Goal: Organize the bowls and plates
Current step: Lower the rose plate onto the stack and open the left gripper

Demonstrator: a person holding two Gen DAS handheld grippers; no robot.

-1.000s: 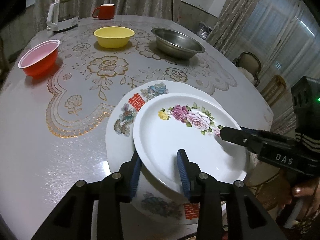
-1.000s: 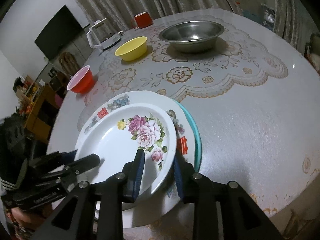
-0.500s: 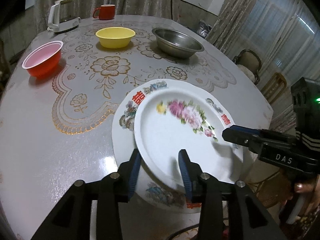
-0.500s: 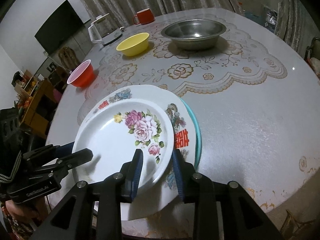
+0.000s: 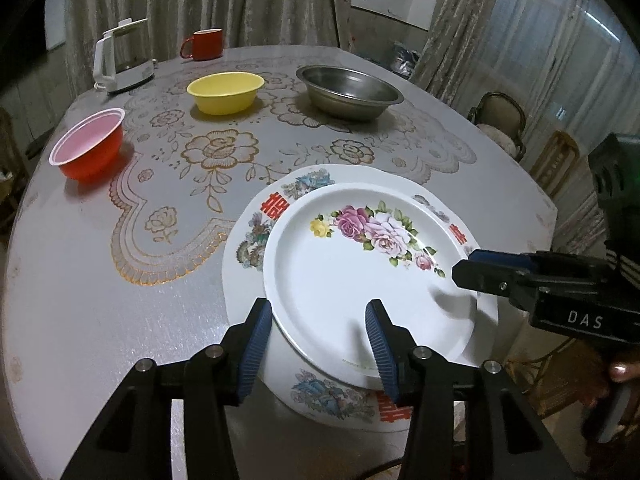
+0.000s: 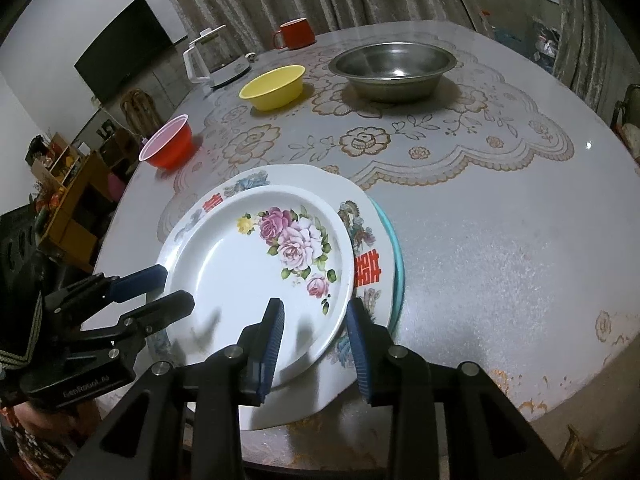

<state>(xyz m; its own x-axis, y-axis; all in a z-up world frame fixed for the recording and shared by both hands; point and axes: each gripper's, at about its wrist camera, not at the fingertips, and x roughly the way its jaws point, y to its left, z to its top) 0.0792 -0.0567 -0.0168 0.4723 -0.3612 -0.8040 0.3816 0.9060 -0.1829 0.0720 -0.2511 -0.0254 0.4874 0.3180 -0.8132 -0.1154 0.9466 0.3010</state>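
Left wrist: red bowl (image 5: 89, 151), yellow bowl (image 5: 226, 92), steel basin (image 5: 349, 92) beyond plates (image 5: 360, 280).

Bare table (image 5: 80, 280) lies open between the plate stack (image 5: 256, 240) and the far red bowl (image 5: 90, 152).

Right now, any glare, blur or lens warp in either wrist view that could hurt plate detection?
Left wrist view: sharp, dim room; soft gripper shadows on the rose plate; bright window at right; fisheye bends the table edge. Right wrist view: sharp; one small glare dot on the table, shadows again on the plate, dark vignette corners.
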